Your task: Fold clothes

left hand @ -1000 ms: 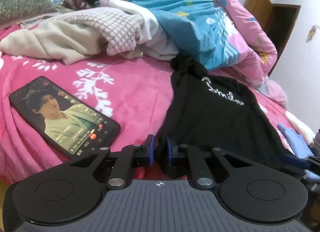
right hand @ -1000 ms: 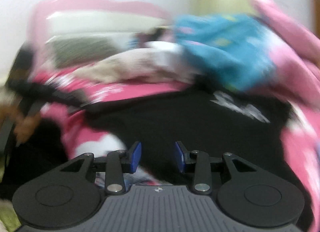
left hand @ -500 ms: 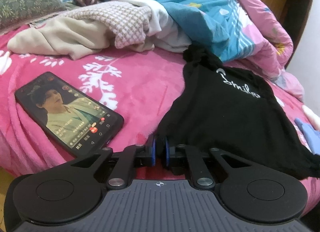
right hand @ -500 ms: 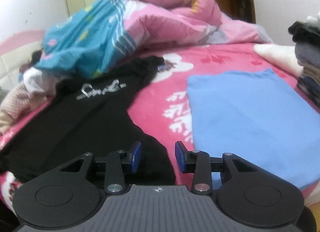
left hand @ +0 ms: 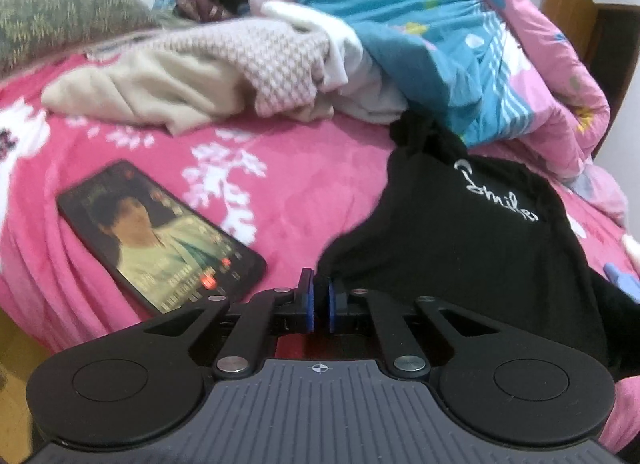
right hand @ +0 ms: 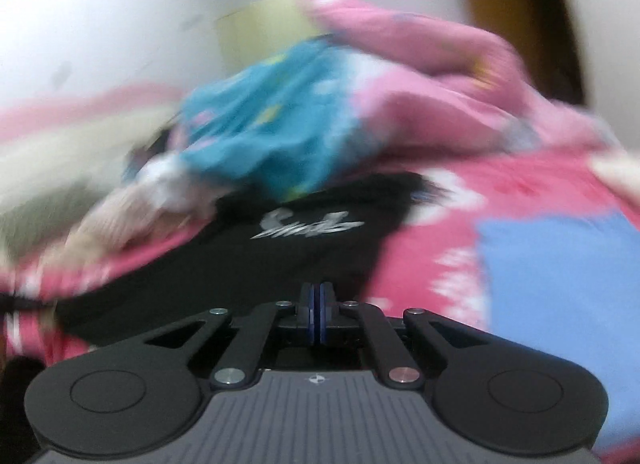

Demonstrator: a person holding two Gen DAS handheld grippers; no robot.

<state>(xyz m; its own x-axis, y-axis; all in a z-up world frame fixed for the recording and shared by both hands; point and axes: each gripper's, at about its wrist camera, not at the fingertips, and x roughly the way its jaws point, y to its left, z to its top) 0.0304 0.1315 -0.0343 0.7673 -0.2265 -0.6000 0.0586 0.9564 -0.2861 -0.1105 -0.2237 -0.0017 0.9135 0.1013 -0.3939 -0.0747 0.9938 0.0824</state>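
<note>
The right gripper (right hand: 317,292) has swung back over the black top (right hand: 280,260), jaws snapped together on its hem. Only the left view shows the phone (left hand: 160,236); the left gripper (left hand: 319,292) pinches the top's corner on the pink blanket (left hand: 300,168). The blurred right view alone shows a blue garment (right hand: 560,284).

The black T-shirt (left hand: 472,240) with white script print lies spread on the pink bed, its near corner pinched, its collar bunched toward 12 o'clock.

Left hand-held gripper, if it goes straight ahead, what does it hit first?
Probably the black shirt: the left hand-held gripper sits shut at its near corner, the cloth stretching ahead and rightward.
</note>
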